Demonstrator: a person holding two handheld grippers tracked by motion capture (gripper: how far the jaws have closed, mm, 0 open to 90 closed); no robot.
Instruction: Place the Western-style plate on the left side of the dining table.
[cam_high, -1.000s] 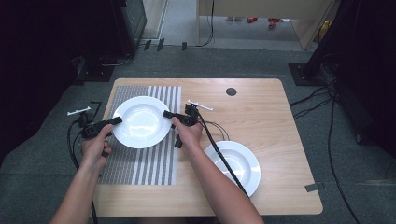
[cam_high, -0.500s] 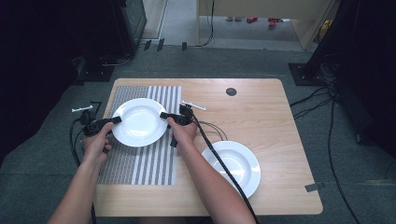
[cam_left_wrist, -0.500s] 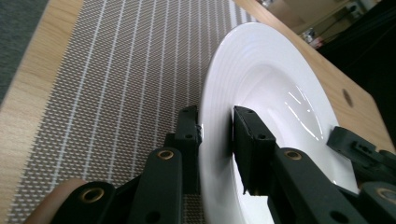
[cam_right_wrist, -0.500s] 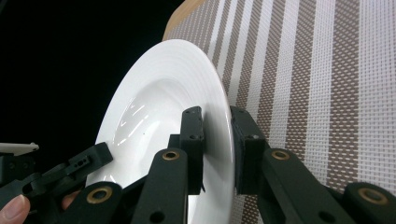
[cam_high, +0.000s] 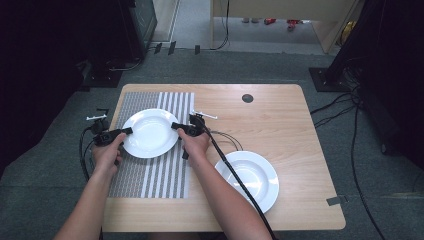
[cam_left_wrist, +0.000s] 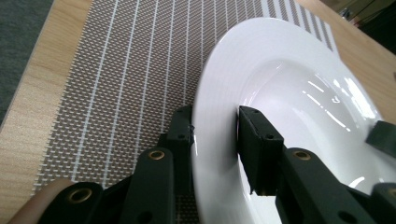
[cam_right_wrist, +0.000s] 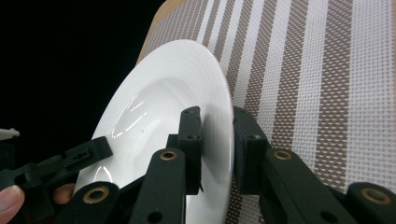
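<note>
The white plate (cam_high: 149, 132) is stiff, glazed china: likely slippery under hard jaws, breakable if dropped, and heavy enough that one pinch at the edge would let it sag or twist. The broad flat rim is the sensible place to take hold, and two grips on opposite sides share the weight and keep it level. That is how it is held now. The left hand-held gripper (cam_high: 121, 132) is clamped on the rim, one jaw under the plate and one on its upper face, with the bowl of the plate spreading away just beyond its jaws, as the left gripper view shows (cam_left_wrist: 215, 140). The right hand-held gripper (cam_high: 176, 126) is clamped on the opposite rim in the same way (cam_right_wrist: 217, 149), with the left one visible across the plate from it. The plate spans the gap between the two, over the striped placemat (cam_high: 150, 175) on the tabletop (cam_high: 280, 115); whether it rests on the mat or is just clear of it I cannot tell. A second white plate (cam_high: 250, 175) lies on bare wood behind the right hand-held gripper, near the person's right forearm.
</note>
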